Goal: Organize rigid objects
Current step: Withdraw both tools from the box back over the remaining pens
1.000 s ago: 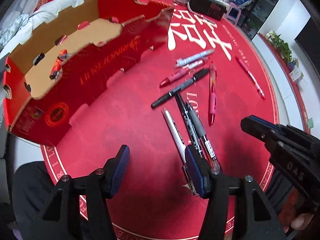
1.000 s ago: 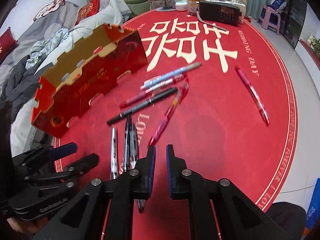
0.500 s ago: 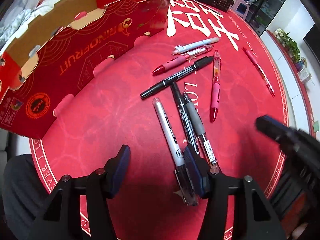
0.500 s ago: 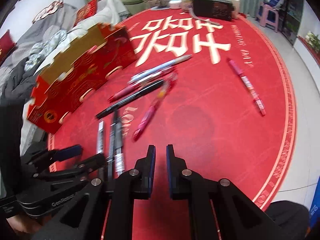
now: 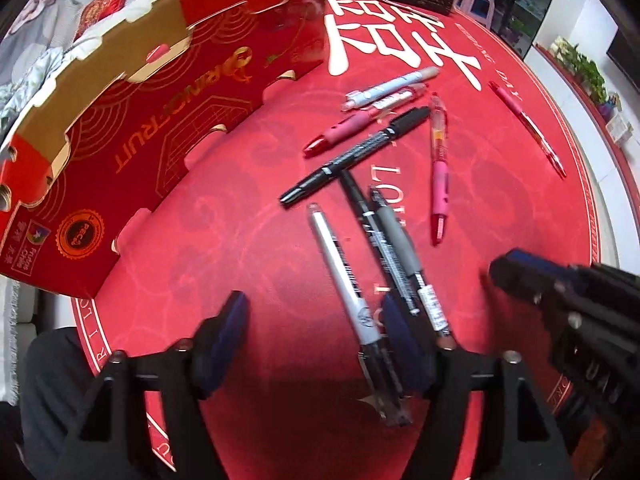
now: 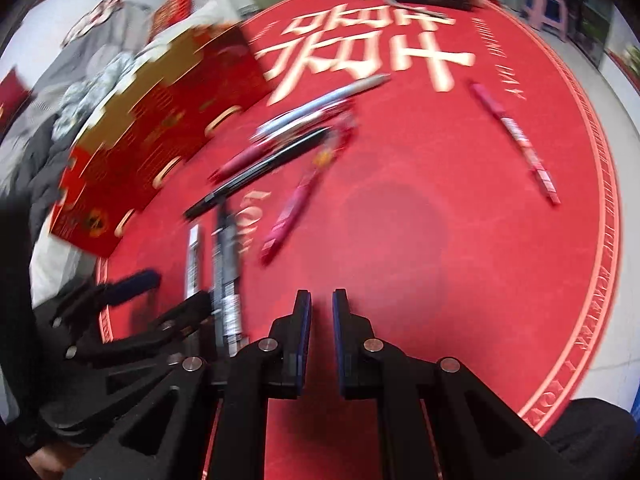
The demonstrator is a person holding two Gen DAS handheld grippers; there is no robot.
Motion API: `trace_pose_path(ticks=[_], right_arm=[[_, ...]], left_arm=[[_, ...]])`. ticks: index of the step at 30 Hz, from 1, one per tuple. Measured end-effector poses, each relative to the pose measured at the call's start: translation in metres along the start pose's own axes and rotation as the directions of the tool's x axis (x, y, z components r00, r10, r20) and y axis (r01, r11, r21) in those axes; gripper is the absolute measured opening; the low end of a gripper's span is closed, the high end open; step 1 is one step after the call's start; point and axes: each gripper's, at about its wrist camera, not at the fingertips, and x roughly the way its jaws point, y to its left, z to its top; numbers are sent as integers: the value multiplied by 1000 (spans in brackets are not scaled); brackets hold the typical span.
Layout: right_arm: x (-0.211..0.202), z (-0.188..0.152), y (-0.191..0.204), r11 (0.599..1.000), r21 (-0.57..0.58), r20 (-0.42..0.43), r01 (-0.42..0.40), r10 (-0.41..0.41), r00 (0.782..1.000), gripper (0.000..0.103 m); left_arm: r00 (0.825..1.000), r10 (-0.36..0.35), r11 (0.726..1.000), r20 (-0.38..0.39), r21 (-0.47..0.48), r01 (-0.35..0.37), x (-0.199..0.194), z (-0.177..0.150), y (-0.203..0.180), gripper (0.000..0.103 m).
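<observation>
Your left gripper [image 5: 316,332] — jaws opening, nothing pressed between the pads; the silver marker [image 5: 344,276] runs into the gap beside its right finger. Your right gripper [image 6: 321,332] — clenched, empty, over bare red mat [image 6: 420,248]. Pens — a loose cluster mid-mat, black marker [image 5: 356,152] lying crosswise, one pink pen [image 5: 528,120] well apart. Red cardboard tray [image 5: 168,128] — at the mat's left edge.
</observation>
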Motion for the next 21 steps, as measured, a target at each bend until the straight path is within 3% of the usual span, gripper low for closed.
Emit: trace_pose_path(ticks=[3, 7, 16, 17, 18, 19, 20, 21], right_arm=[[1, 7, -8, 999, 26, 8, 26, -26, 1000, 12], [8, 31, -25, 993, 119, -6, -5, 5, 1000, 12], [29, 64, -5, 986, 167, -13, 21, -19, 1000, 15], [30, 68, -2, 986, 163, -10, 23, -21, 1000, 28], [30, 72, 1, 987, 159, -4, 18, -17, 1000, 56], [29, 74, 2, 987, 157, 7, 26, -27, 1000, 70], [23, 75, 4, 987, 157, 40, 36, -43, 998, 78], [20, 76, 5, 988, 154, 54, 32, -41, 998, 78]], left_arm=[[1000, 1, 1000, -2, 5, -1, -1, 0, -1, 76], [1000, -1, 1000, 3, 4, 1, 0, 3, -1, 78], [1000, -1, 1000, 16, 15, 1, 2, 2, -1, 78], [1000, -2, 1000, 20, 14, 1, 2, 1, -1, 78], [1000, -2, 1000, 25, 14, 2, 2, 0, -1, 78], [1000, -3, 1000, 28, 14, 3, 2, 0, -2, 78], [1000, -4, 1000, 29, 15, 4, 2, 0, -1, 78], [1000, -5, 1000, 30, 17, 5, 2, 0, -1, 78]])
